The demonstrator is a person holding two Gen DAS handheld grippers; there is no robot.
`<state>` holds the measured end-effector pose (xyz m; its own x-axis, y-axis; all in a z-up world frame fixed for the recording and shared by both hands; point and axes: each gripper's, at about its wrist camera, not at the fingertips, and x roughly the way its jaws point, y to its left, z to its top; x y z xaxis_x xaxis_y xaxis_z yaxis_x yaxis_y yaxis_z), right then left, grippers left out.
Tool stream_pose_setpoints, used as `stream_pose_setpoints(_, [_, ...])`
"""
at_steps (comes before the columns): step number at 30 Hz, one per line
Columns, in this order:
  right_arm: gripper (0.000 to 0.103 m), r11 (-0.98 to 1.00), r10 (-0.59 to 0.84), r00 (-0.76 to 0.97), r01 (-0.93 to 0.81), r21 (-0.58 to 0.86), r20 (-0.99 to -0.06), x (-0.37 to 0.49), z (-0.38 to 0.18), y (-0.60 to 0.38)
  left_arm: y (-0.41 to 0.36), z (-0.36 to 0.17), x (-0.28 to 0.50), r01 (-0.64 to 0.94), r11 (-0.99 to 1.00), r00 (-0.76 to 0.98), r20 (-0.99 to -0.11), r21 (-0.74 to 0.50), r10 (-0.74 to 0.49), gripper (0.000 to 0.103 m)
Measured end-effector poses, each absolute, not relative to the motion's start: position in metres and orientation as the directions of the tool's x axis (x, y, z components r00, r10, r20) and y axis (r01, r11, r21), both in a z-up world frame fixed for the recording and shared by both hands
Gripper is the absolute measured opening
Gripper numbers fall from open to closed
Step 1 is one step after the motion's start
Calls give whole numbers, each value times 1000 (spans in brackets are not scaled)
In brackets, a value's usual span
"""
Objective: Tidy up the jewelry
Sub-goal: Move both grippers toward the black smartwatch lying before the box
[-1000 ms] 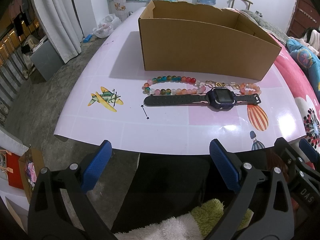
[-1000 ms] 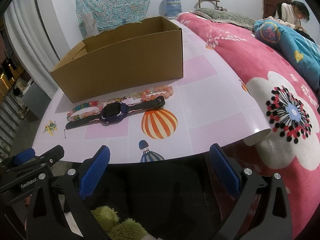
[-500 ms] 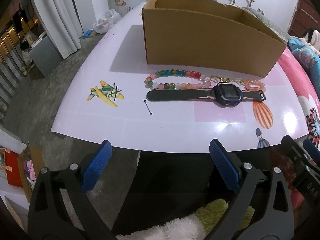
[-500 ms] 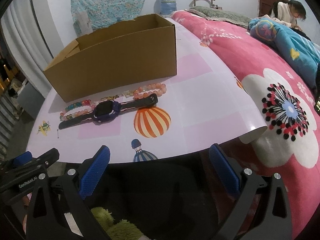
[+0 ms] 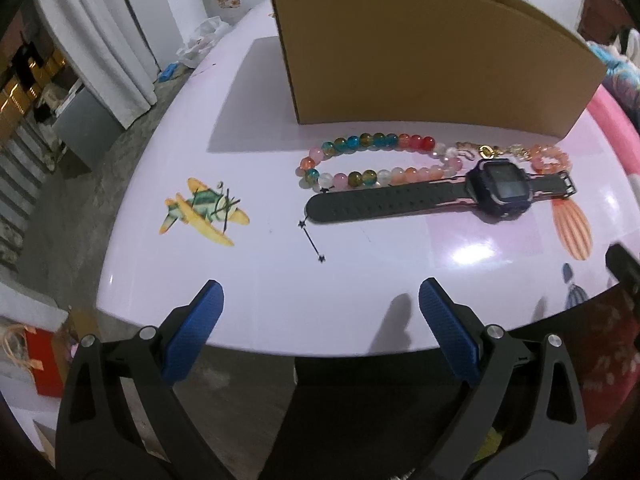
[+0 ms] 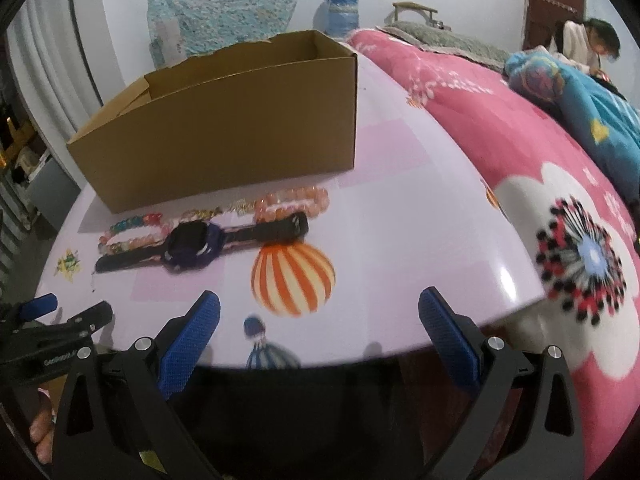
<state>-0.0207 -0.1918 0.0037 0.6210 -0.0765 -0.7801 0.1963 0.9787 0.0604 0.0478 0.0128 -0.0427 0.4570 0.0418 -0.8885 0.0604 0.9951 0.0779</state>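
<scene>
A pale pink table [image 5: 280, 288] printed with balloons and a plane stands beside a pink floral bed [image 6: 520, 152], with white curtains [image 5: 100, 32] behind. A beaded bracelet [image 5: 372, 160] and dark watch [image 5: 496, 190] lie just before a cardboard box [image 5: 420, 60] whose inside is hidden. Left gripper [image 5: 320, 316] and right gripper [image 6: 320, 316] hover wide apart, empty, at the near edge.

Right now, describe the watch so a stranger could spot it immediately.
Find the open cardboard box on the pale table. Just in front of it lies the watch, nearest the table edge, the only dark item, beside the multicoloured bead bracelet.
</scene>
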Motion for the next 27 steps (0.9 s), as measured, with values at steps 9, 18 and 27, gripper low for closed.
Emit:
stream_pose_setpoints(9, [97,993,-46,574,117,26,-817,2,-22,-188,14,-51,55,166,986,443,-893,-2,-77,95])
stream_pose_setpoints(18, [97,998,-14,554,54,20,-832,7,-30,-188,16,-54,64,174,985,469,-880,7,-77,96])
stream_pose_setpoints(27, [97,971,185,562,22,238,-806,5,-19,-215,34,-50,66,208,977,491,-859,-48,-147,95])
